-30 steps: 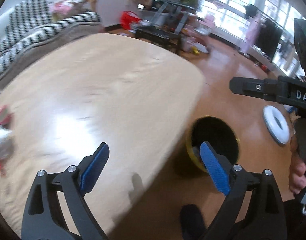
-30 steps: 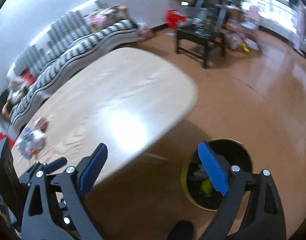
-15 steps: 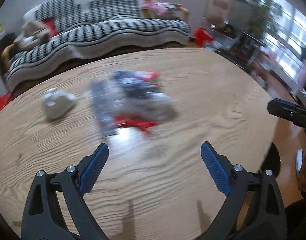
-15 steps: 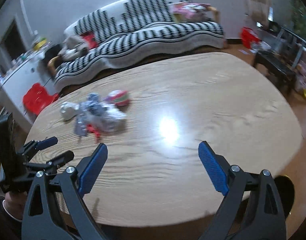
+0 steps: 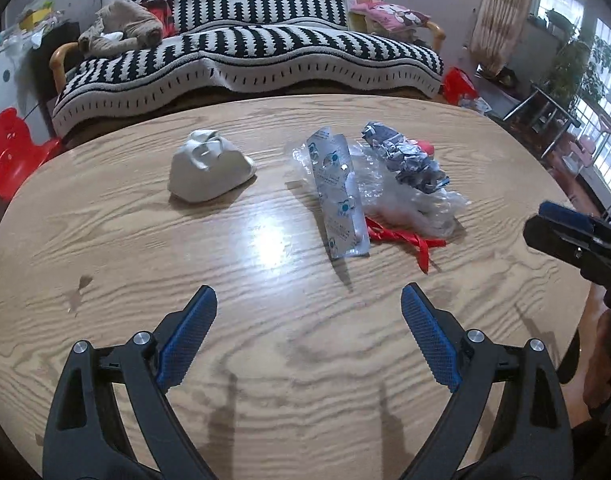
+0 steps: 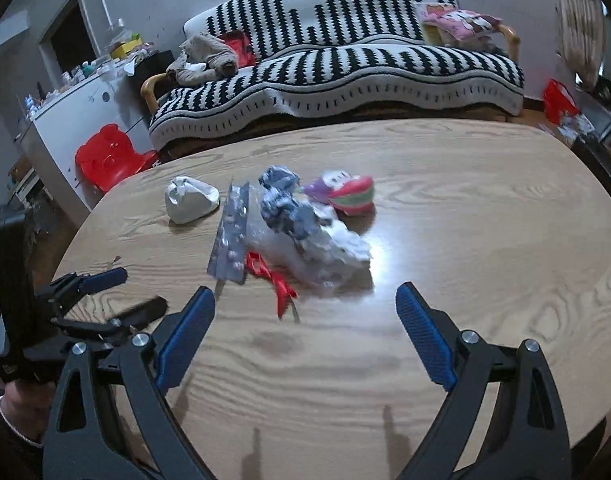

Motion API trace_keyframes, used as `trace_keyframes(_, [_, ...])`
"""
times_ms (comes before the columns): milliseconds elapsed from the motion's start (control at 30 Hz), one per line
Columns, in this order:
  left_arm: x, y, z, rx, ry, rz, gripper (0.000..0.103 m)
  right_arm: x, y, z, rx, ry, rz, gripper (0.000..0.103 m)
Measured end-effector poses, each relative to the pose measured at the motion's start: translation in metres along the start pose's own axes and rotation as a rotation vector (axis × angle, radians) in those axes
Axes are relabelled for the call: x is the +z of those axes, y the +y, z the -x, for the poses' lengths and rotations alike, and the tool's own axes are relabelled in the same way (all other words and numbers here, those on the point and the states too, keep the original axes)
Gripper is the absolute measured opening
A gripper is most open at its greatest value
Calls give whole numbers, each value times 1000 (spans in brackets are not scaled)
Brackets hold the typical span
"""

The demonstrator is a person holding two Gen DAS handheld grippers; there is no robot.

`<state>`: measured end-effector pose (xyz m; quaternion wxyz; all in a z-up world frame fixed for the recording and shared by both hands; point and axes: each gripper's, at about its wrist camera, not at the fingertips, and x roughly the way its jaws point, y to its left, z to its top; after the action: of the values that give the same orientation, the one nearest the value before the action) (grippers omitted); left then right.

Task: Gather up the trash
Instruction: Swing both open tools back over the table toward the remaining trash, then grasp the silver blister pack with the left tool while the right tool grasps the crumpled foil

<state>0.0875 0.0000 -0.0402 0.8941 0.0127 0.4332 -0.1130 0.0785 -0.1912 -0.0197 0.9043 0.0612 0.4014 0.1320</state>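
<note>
A heap of trash lies mid-table: a silver printed sachet [image 5: 339, 194] [image 6: 231, 232], crumpled clear plastic [image 5: 409, 200] [image 6: 321, 248], a blue-and-white wrapper [image 5: 405, 156] [image 6: 281, 196], a red ribbon [image 5: 405, 238] [image 6: 271, 274] and, in the right wrist view, a pink-and-green wrapper [image 6: 351, 194]. A crumpled white paper ball [image 5: 207, 166] [image 6: 191, 198] sits to the left of the heap. My left gripper [image 5: 307, 340] [image 6: 123, 292] hovers open, short of the sachet, holding nothing. My right gripper [image 6: 305, 338] is open and empty in front of the heap; its tip [image 5: 565, 226] shows at the left view's right edge.
The oval wooden table [image 5: 185, 360] [image 6: 485, 220] stands before a black-and-white striped sofa [image 5: 245, 52] [image 6: 345, 68]. A red plastic stool [image 5: 7, 148] [image 6: 109, 156] and a white cabinet [image 6: 73, 116] are to the left. A hand [image 6: 21, 412] holds the left gripper.
Both views have swung left from the yellow bin on the floor to the trash heap on the table. Both grippers stay open and empty and have come nearer the heap.
</note>
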Motion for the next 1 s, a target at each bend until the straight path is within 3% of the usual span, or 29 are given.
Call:
trace_keyframes(133, [7,-10,-23,24,-7,-48,91,17,2,-21,7,-6,5,89])
trace_keyframes(367, [24,-8,-59,4,25,17,90,39,5,-75,-6,30,22,88])
trace_keyframes(633, [30,-8,-77,9,40,39,81,54,14,-104,9,41,76,77])
trace_keyframes(667, [31,-8,-78,14,41,43,76,54,15,-108,12,51,83,74])
trace_keyframes(733, [33,-7,-81,19,40,59,68,54,18,-115,-2,60,93,56])
trace_keyframes(800, [33,-10,-80,11,41,51,54,53,17,-117,12,72,87,45])
trace_keyframes(867, [33,-12,-79,4,48,45,30,53,19,-113,14,56,96,40])
trace_keyframes(900, [33,-13,-77,2,51,44,30,52,20,-110,16,52,101,34])
trace_keyframes(1000, [34,-13,-70,16,37,36,23,52,22,-96,17,17,103,33])
